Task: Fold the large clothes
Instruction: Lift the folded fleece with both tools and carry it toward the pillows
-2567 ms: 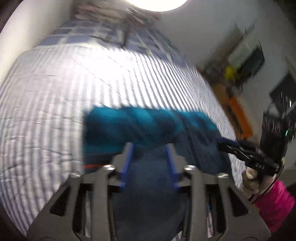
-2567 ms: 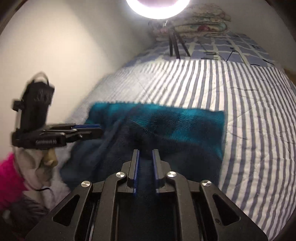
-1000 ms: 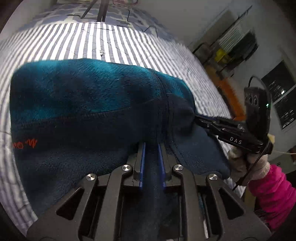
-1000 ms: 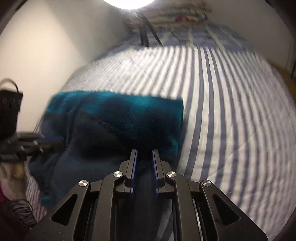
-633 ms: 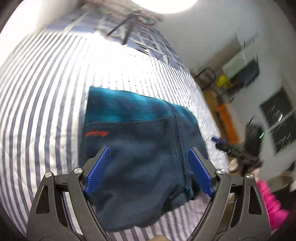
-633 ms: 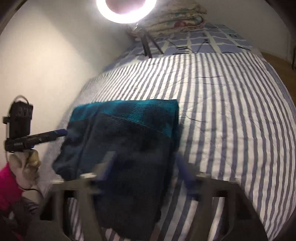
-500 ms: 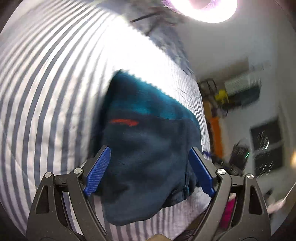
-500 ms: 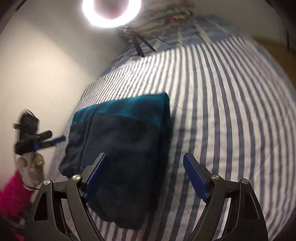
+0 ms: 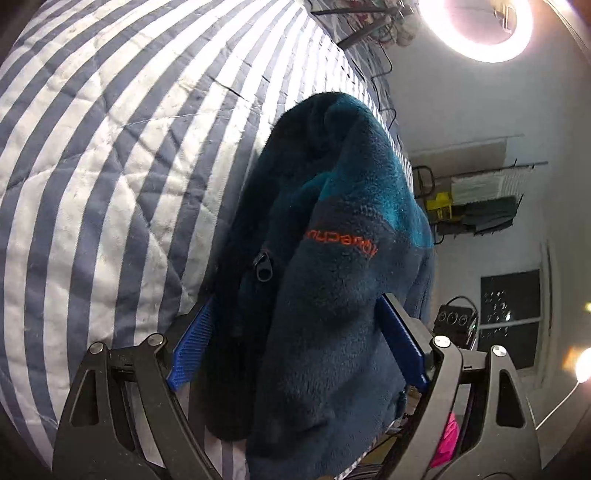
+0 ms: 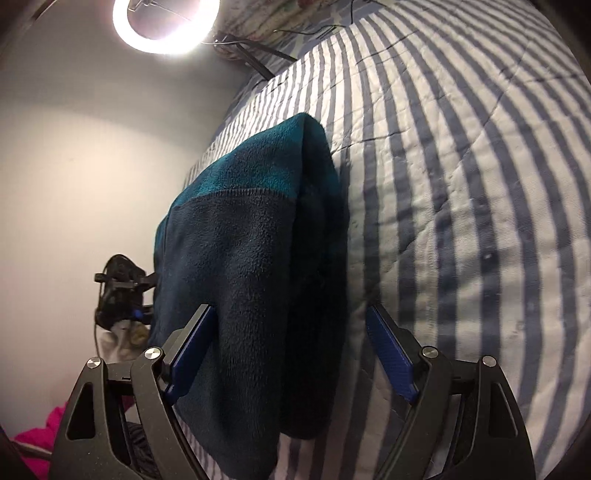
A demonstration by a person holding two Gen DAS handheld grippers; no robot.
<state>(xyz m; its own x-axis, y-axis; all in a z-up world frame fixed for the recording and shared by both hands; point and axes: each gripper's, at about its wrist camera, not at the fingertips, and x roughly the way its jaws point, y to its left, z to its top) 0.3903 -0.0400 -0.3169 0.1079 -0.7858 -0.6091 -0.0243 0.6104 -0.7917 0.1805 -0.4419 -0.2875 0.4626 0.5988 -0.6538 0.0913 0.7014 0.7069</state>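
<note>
**Fleece down, claws spread for the next fold**

Your left claw point(image 9: 295, 343) straddles the folded blue fleece jacket point(image 9: 332, 258) on the striped bedspread point(image 9: 110, 166); its jaws are easing inward, but no pad looks pressed into the cloth. Your right claw point(image 10: 291, 354) stands released, the jacket point(image 10: 251, 266) between its blue pads, running toward 12 o'clock. The ring lamp point(image 10: 166, 22) glares at 11 o'clock. The fold in hand looks laid; the next move likely calls for a fresh grip on the jacket's edges. No basket or box shows, so nothing is contained.
</note>
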